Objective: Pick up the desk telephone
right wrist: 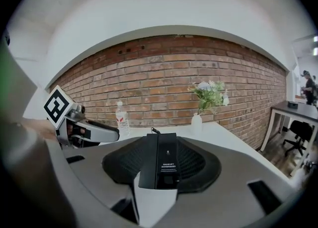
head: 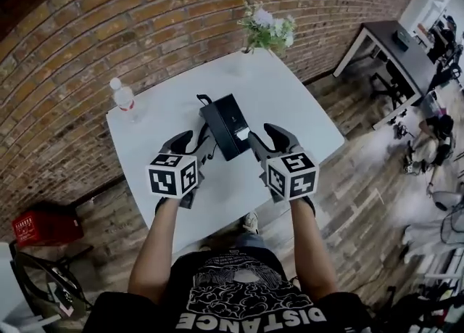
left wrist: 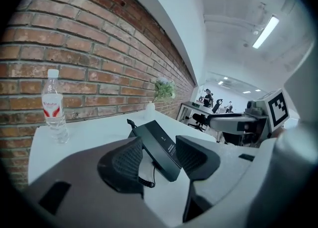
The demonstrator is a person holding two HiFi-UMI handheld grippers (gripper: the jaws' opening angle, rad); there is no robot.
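A black desk telephone (head: pixel 225 127) lies flat near the middle of a white tabletop (head: pixel 304 117) that stands against a brick wall. You hold both tools low over the near part of the tabletop, one on each side of the telephone's near end. The left gripper (head: pixel 192 144) is just beside the telephone's left edge and the right gripper (head: pixel 267 140) is just beside its near right corner. The telephone's long axis runs away from you toward the wall, with the near end swung a little toward your right. In the right gripper view the telephone sits dead centre in the gap and you look straight along its length. In the left gripper view it crosses the gap at a slant, and its coiled cord (left wrist: pixel 144 180) trails on the tabletop close to the left-hand jaw. The jaws of both tools are spread, neither pair pinches anything, and the pads do not look to be pressing on the telephone. Neither hand is clearly nearer, though the right one is the better aligned. Judging from this, the lift calls for each tool to close in from its own side across the telephone's width, not along its length.
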